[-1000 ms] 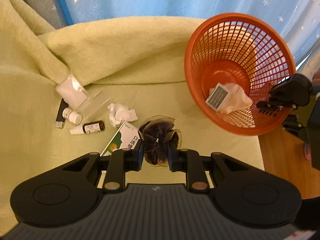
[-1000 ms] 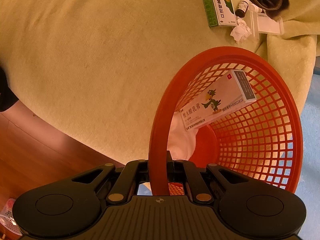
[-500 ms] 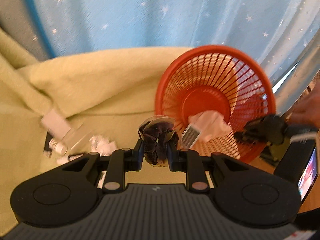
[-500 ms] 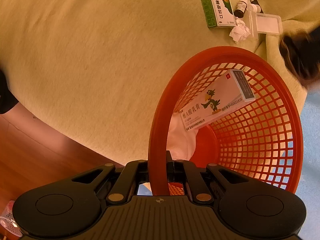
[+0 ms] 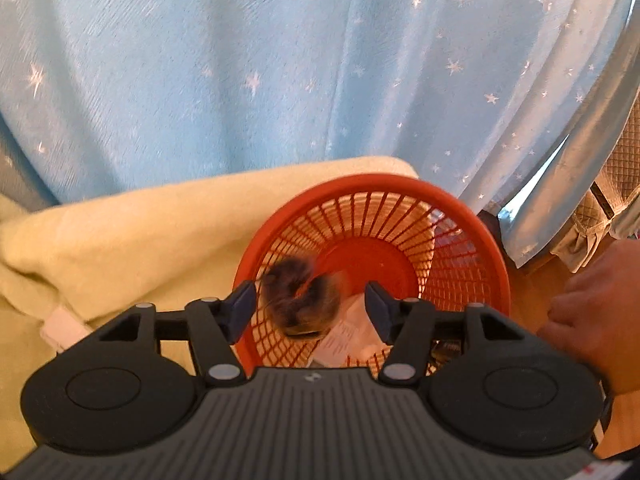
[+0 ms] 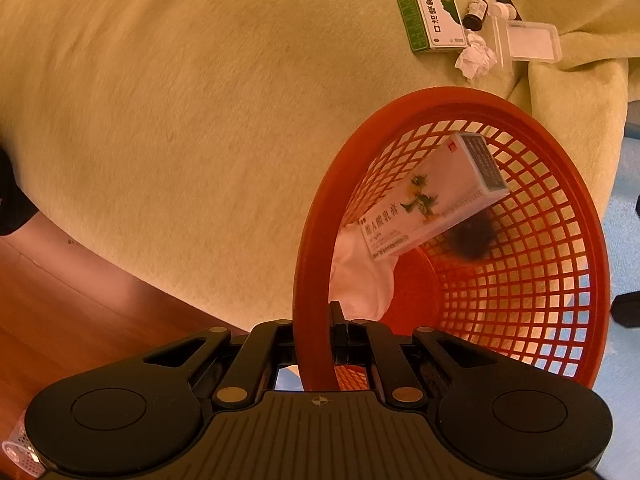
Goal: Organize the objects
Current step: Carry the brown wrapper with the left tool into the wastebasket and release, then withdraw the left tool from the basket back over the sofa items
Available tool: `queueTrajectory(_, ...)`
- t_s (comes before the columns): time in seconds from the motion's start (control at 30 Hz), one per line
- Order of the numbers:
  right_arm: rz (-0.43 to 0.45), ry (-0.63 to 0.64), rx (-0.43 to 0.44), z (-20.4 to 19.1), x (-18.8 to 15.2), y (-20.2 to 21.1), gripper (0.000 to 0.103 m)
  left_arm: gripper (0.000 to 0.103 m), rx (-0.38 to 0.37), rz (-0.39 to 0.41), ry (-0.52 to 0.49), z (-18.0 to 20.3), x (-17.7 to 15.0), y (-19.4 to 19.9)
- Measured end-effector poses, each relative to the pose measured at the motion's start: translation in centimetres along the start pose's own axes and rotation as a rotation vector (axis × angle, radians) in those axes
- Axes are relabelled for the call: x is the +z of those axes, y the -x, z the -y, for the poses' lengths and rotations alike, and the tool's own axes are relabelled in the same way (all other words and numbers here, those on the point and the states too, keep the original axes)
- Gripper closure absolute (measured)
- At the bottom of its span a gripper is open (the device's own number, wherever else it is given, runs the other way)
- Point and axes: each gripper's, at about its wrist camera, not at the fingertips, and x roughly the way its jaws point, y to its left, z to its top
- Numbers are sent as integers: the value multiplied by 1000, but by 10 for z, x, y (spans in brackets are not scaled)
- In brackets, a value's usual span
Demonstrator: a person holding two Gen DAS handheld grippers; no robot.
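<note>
Dark scrunchie [image 5: 298, 298] released over the orange mesh basket [image 5: 476, 220].

The left gripper [image 5: 310, 306] has just been opening; its jaws stand apart, and the blurred scrunchie between them touches neither pad. In the right wrist view it shows as a dark blur inside the basket, beside the white medicine box [image 6: 432, 196] and a white cloth [image 6: 356, 276]. The right gripper [image 6: 328, 336] is clenched on the basket's rim. A green box [image 6: 426, 4], small bottles [image 6: 478, 6] and crumpled tissue [image 6: 476, 58] lie on the yellow blanket [image 6: 180, 120].
</note>
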Motion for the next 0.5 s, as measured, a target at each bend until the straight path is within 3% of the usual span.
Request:
queueTrajectory(0.23,0,-4,2,1,-2,0,101,49,17,-15,30,-12,-13,7)
queueTrajectory(0.5,-1,-6,2,2,-3,-1,100,49,88,-60,77,-37,-48,21)
